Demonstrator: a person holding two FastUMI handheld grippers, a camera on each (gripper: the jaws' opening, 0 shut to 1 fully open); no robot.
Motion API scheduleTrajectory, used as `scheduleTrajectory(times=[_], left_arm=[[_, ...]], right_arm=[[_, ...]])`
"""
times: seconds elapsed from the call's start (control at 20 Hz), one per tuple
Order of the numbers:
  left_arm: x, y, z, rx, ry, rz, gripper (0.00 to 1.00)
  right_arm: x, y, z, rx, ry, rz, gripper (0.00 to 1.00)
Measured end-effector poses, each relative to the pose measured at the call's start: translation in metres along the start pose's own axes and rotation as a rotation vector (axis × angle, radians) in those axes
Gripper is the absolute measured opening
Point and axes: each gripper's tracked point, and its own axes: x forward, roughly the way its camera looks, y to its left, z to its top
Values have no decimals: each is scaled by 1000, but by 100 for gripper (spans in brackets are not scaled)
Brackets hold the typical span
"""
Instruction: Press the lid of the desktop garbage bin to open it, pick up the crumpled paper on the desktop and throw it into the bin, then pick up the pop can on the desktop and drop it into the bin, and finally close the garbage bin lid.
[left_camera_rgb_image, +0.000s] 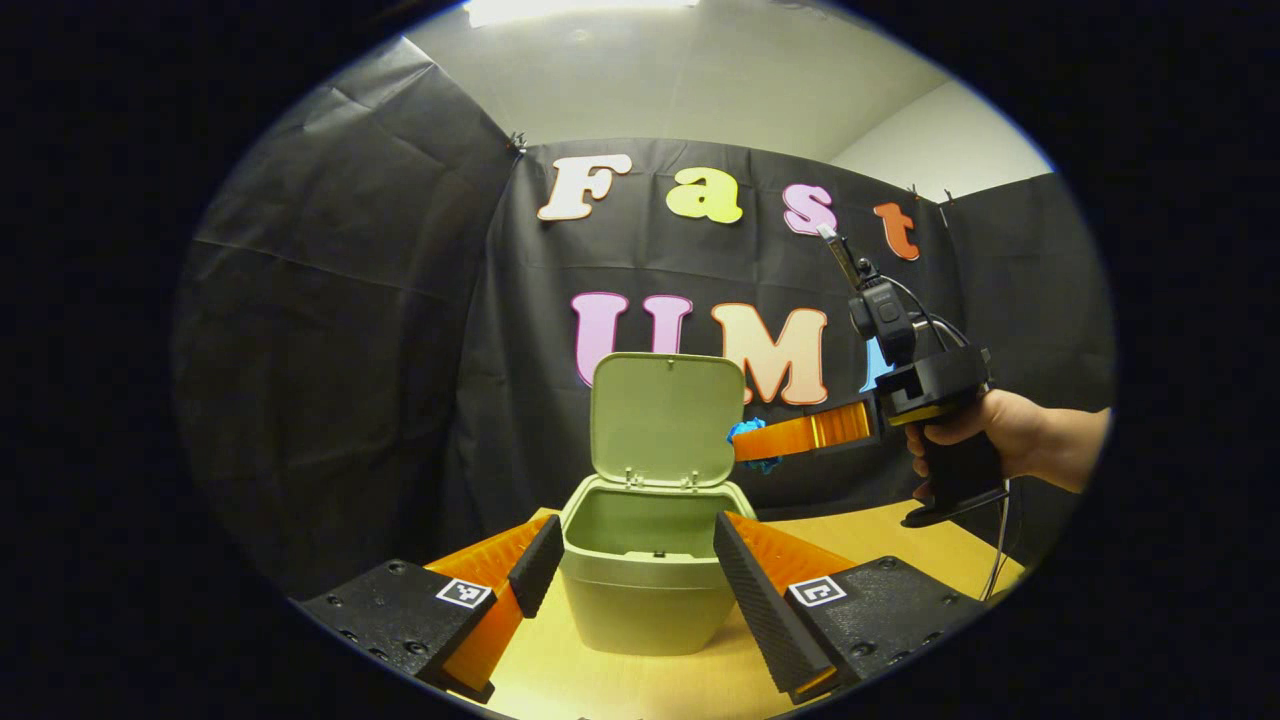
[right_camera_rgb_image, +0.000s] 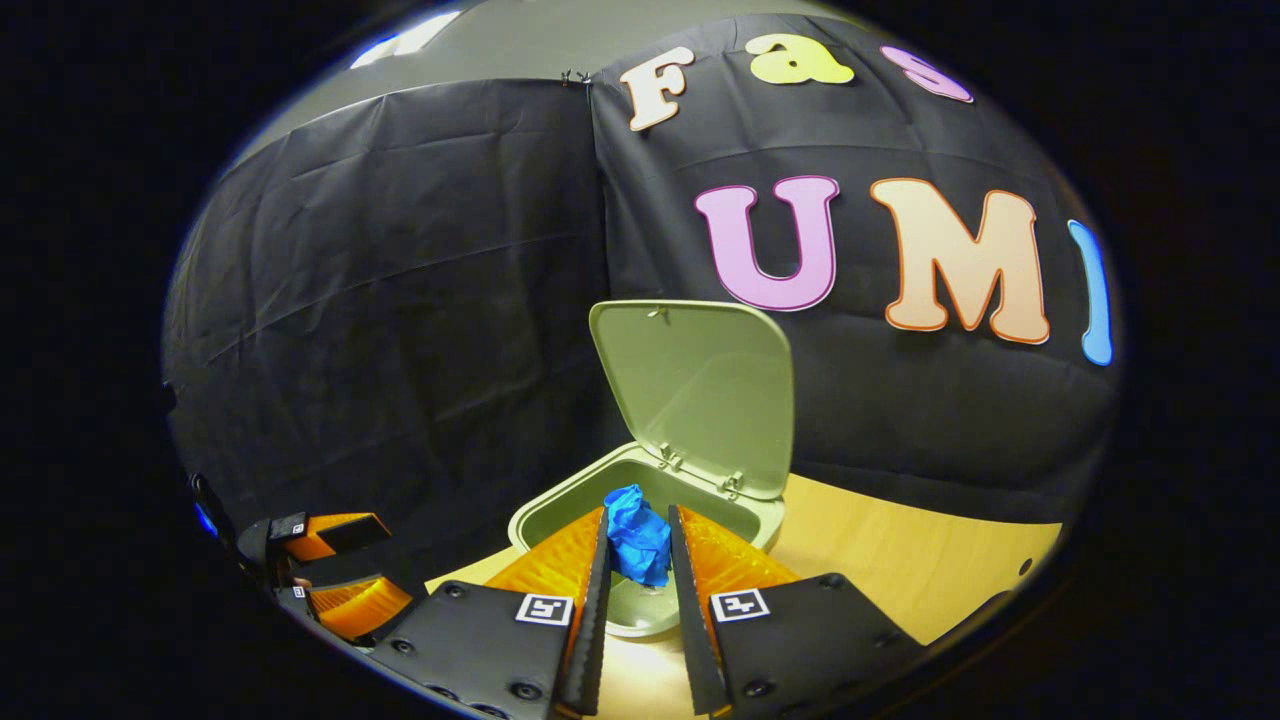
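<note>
The small pale green plastic garbage bin (left_camera_rgb_image: 645, 590) stands on the light wooden table (left_camera_rgb_image: 900, 540), and its flat green lid (left_camera_rgb_image: 665, 420) is up and tipped back toward the far wall. So the lid step looks done, and the paper step is the one going on. The right gripper (right_camera_rgb_image: 638, 545) pinches the crumpled blue paper ball (right_camera_rgb_image: 637, 535) between its two fingers, and in the right gripper view the ball hangs over the open mouth of the bin. In the left gripper view that gripper comes in from the right, held by a hand (left_camera_rgb_image: 990, 435), with the blue ball at its tip just beside the raised lid. The left gripper (left_camera_rgb_image: 635, 575) sits near the bin with its fingers spread wide, one on each side of the bin, gripping nothing. Next, I think the right fingers need to let go so the ball falls in. I cannot spot the pop can here.
</note>
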Motion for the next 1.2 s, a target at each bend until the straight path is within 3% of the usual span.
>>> scheduleTrajectory(times=[0.25,0.4,0.5,0.6,0.65,0.7,0.85,0.95,1.0,1.2], left_arm=[[-5,26,-4,11,12,30,92],[-2,33,-5,25,14,32,92],[1,34,-6,25,19,24,92],[1,33,-5,24,18,12,92],[3,32,-6,26,18,8,92],[6,30,-6,29,18,2,92],[8,28,-8,33,19,-11,92],[10,28,-9,33,18,-16,92],[11,26,-10,31,19,-20,92],[15,17,-24,13,34,-43,92]], right_arm=[[-1,2,1,6,42,-7,34],[1,1,0,10,43,-18,37],[3,3,-2,13,44,-12,46],[3,-1,-1,6,43,-22,43],[4,-2,1,0,38,-21,63],[4,-3,4,-3,32,-26,65],[-2,-5,9,-11,11,-49,90],[-7,-9,13,2,2,-52,87],[-11,-14,17,6,-8,-61,92],[-31,-30,34,27,-54,-104,96]])
